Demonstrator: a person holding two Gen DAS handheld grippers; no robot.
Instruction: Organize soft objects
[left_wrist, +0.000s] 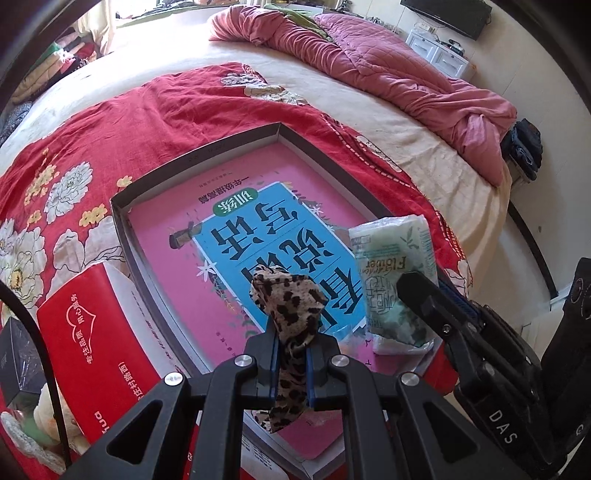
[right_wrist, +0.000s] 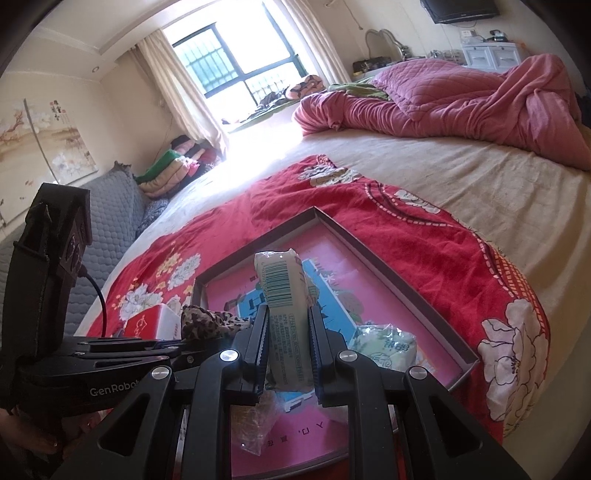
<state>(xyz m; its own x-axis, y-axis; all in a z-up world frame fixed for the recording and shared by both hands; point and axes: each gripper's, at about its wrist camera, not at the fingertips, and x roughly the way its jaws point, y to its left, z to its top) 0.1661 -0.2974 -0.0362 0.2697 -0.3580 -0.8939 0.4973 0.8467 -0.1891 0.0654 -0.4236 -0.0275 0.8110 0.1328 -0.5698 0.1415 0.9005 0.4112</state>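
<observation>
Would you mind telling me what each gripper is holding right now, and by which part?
The left gripper pinches a leopard-print fabric piece around its middle. The right gripper clamps a pale green plastic-wrapped tissue pack by its lower half.

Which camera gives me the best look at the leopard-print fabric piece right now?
The left wrist view. There the leopard-print fabric piece sits centre frame, pinched in the left claw, pattern clear above and below the pads. The right wrist view shows only a bunched edge at left, partly hidden behind the claws.
</observation>
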